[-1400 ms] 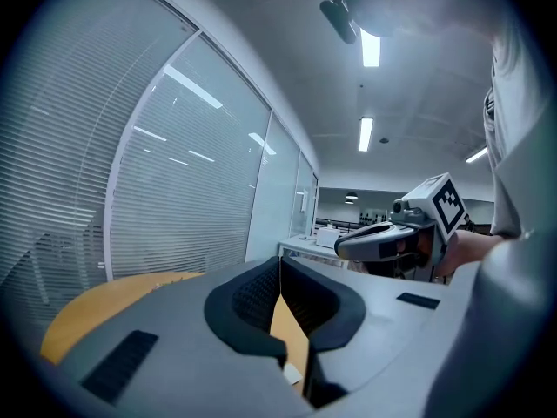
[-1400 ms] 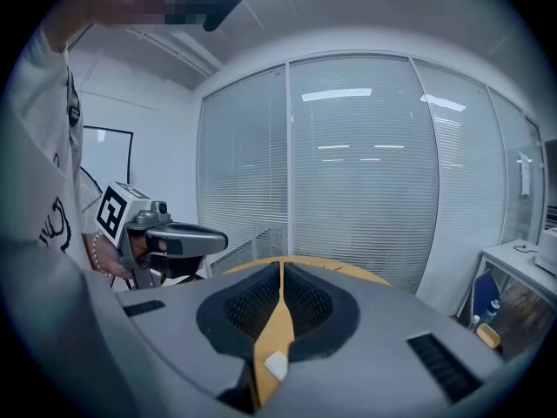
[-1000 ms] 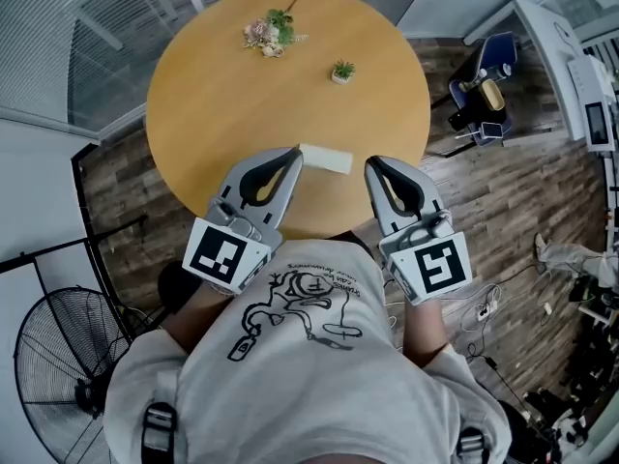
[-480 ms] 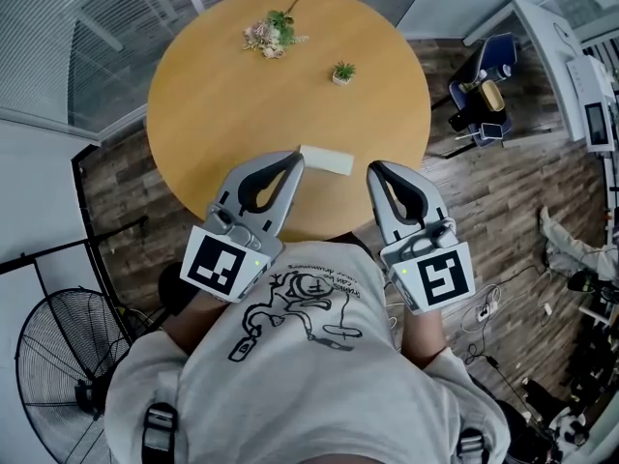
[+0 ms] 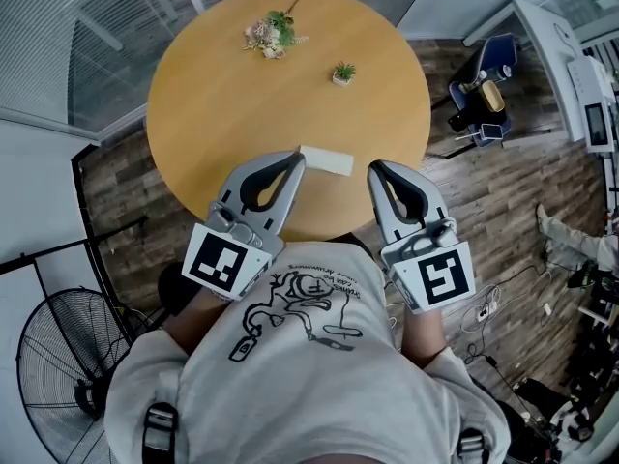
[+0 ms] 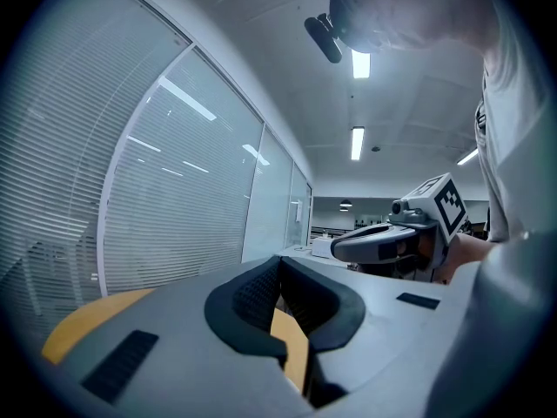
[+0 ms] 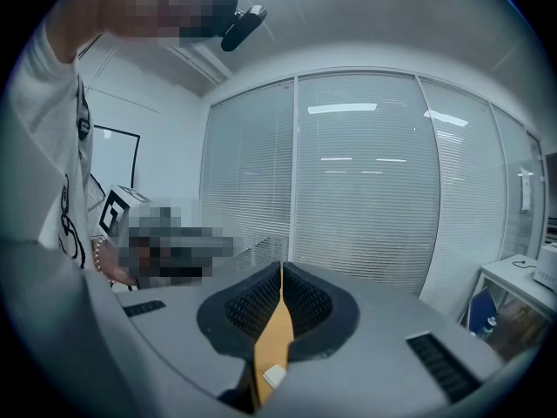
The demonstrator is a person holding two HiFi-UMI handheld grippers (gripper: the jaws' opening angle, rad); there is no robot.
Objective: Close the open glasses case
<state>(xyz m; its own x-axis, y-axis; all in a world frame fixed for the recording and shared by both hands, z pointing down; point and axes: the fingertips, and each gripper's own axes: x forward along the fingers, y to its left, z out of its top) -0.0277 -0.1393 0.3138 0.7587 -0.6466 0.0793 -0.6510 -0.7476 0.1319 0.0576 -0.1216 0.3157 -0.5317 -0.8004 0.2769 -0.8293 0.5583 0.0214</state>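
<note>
The left gripper (image 6: 280, 262) has its jaws pressed together on nothing. The right gripper (image 7: 281, 269) is likewise pinched to a thin slit and empty. Between their tips, at the 6 o'clock edge of the round table (image 5: 213, 95), lies the white glasses case (image 5: 326, 159), just beside the left tip. Its lid and contents cannot be made out. At 2 o'clock a small pot (image 5: 341, 72) holds a green plant, and at 12 lies a flower sprig (image 5: 270, 35).

The left gripper (image 5: 293, 160) and right gripper (image 5: 373, 168) point forward side by side, fingers pressed together, empty.
</note>
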